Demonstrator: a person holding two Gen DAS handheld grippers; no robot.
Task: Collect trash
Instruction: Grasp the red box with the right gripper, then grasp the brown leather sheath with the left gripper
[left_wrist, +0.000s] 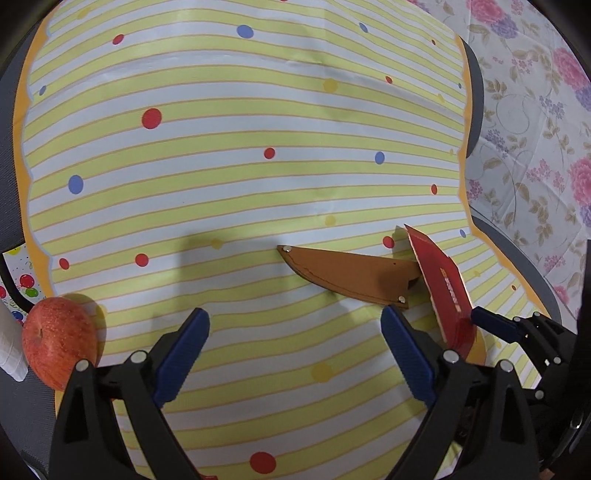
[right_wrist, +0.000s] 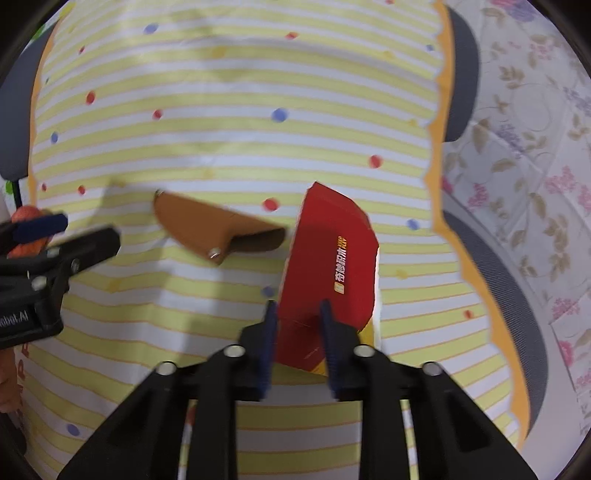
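Note:
A flattened red carton (right_wrist: 328, 258) with yellow and white print is held tilted up off the striped cloth, my right gripper (right_wrist: 297, 314) shut on its near end. The same red carton (left_wrist: 443, 284) shows at the right of the left wrist view, with the right gripper's blue fingertip touching it. A brown leather knife sheath (left_wrist: 347, 273) lies flat just left of the carton, also seen as the sheath (right_wrist: 218, 229) in the right wrist view. My left gripper (left_wrist: 295, 325) stands open just short of the sheath, nothing between its fingers.
A red apple (left_wrist: 59, 343) sits at the near left beside a white object (left_wrist: 9, 350). The yellow-striped dotted cloth (left_wrist: 221, 147) covers a grey surface, and a floral cloth (left_wrist: 535, 129) lies beyond its right edge. A balloon-print sheet (left_wrist: 18, 280) peeks in at left.

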